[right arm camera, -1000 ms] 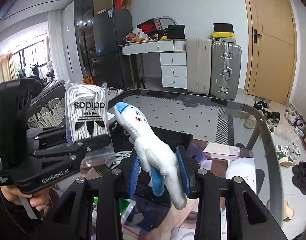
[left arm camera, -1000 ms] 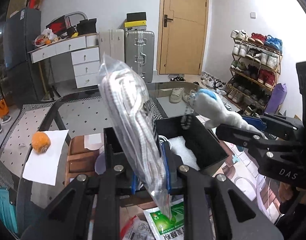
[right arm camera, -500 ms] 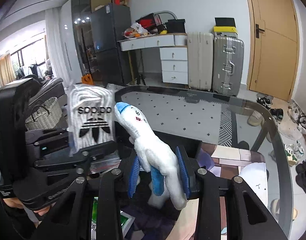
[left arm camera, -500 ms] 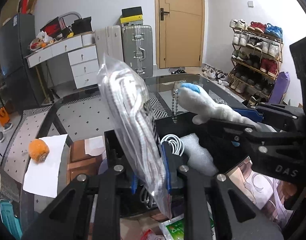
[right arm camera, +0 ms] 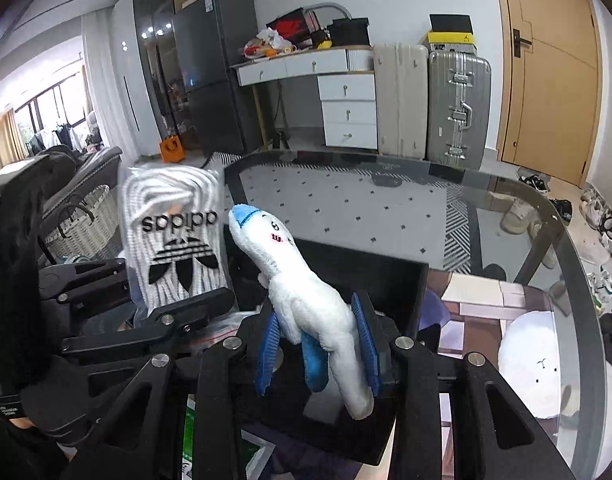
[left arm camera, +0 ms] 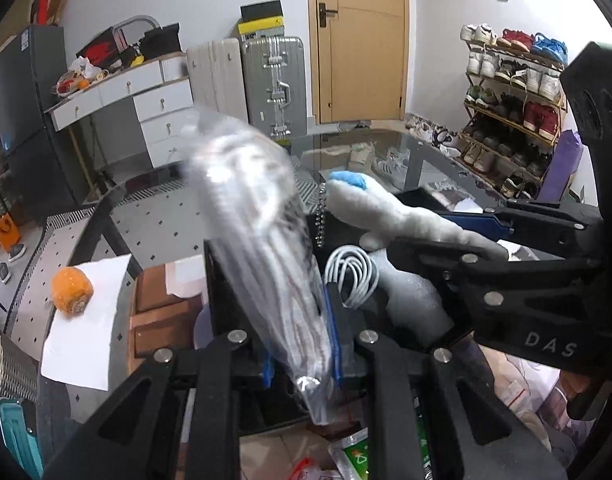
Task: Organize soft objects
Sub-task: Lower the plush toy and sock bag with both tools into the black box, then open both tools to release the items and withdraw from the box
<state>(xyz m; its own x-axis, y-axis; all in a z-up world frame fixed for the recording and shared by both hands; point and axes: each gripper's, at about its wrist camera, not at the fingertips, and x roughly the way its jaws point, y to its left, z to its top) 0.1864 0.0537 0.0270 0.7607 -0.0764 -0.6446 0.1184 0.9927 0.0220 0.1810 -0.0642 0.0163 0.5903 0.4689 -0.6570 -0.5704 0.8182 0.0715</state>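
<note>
In the left wrist view, the left hand-held gripper [left arm camera: 302, 344] is clamped on a clear plastic bag of white socks [left arm camera: 262, 240]. Its blue pads pinch the bag near its lower end, and the bag rises from the jaws, tilted up and to the left, blurred at the top. A short tail of the bag hangs below the pads. Just behind this grip sits an open black box [left arm camera: 421, 200] on the glass surface [left arm camera: 345, 140]; a coiled white cable [left arm camera: 351, 276] and a piece of white foam [left arm camera: 413, 300] lie inside it.

In the right wrist view, the right hand-held gripper [right arm camera: 317, 344] is closed on a white plush toy with a blue tip [right arm camera: 302, 292]. The blue pads press its body from both sides at about the middle. Its head points up and to the left, away from the jaws, and its tail end sticks out below them. The toy hangs over the black box, above the foam. In that view the sock bag [right arm camera: 174, 240] stands just left of the toy's head, close beside it.

On the surface's left part, an orange round thing [left arm camera: 72, 290] lies on a white sheet of paper [left arm camera: 82, 336]. Toward the right edge, a white round cushion [right arm camera: 533, 364] shows at or under the glass; I cannot tell which.
</note>
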